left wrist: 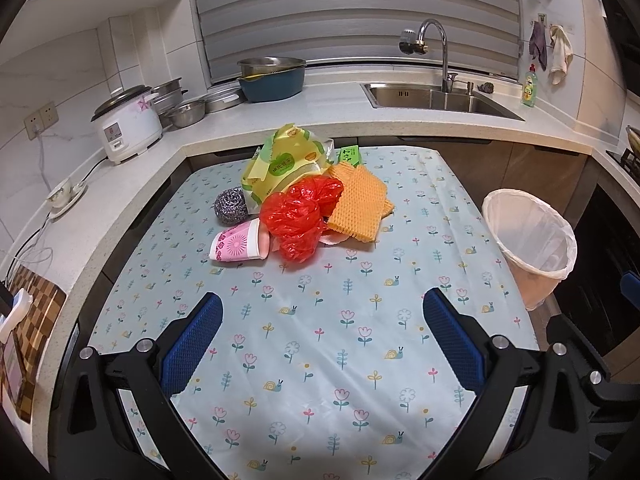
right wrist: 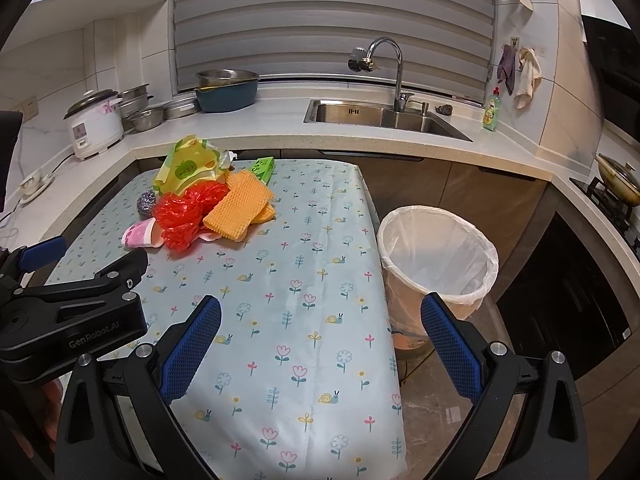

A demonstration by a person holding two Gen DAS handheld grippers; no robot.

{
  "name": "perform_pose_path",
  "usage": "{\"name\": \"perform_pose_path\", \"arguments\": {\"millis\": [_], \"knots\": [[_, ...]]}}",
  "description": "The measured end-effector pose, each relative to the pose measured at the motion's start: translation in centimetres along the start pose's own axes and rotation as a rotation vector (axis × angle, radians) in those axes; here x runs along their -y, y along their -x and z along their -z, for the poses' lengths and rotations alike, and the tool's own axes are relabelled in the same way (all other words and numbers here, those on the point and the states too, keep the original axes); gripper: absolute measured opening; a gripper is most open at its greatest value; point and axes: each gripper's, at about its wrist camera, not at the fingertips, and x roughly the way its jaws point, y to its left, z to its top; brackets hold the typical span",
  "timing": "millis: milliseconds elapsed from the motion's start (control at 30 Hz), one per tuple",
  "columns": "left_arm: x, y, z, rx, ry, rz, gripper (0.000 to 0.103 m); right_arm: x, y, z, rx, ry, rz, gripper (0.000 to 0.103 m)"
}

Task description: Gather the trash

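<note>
A heap of trash lies at the far end of the flowered tablecloth (left wrist: pixel 320 340): a red plastic bag (left wrist: pixel 298 216), orange foam netting (left wrist: pixel 356 204), a yellow-green snack bag (left wrist: pixel 286 164), a pink paper cup on its side (left wrist: pixel 238 245), a steel scouring ball (left wrist: pixel 230 205) and a small green box (left wrist: pixel 349 155). The heap also shows in the right wrist view, red bag (right wrist: pixel 182 214), netting (right wrist: pixel 240 208). A lined trash bin (left wrist: pixel 532 236) (right wrist: pixel 438 256) stands on the floor right of the table. My left gripper (left wrist: pixel 322 316) is open and empty, well short of the heap. My right gripper (right wrist: pixel 320 320) is open and empty over the table's right edge.
A counter (left wrist: pixel 320 120) wraps behind the table with a rice cooker (left wrist: pixel 126 124), metal bowls (left wrist: pixel 186 112), a blue basin (left wrist: pixel 272 80), a sink (left wrist: pixel 436 98) and a soap bottle (left wrist: pixel 530 88). A stove with a pan (right wrist: pixel 618 180) is at the right. The left gripper's body (right wrist: pixel 72 304) shows at the right view's left.
</note>
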Motion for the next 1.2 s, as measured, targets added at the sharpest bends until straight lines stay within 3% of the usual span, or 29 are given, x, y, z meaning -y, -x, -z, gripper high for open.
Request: {"name": "perform_pose_path", "arguments": {"millis": [1200], "knots": [[-1.1,-1.2,0.2,0.002,0.013,-0.020,0.096,-0.6,-0.6,-0.2,-0.004,0.001,-0.006,0.096]]}}
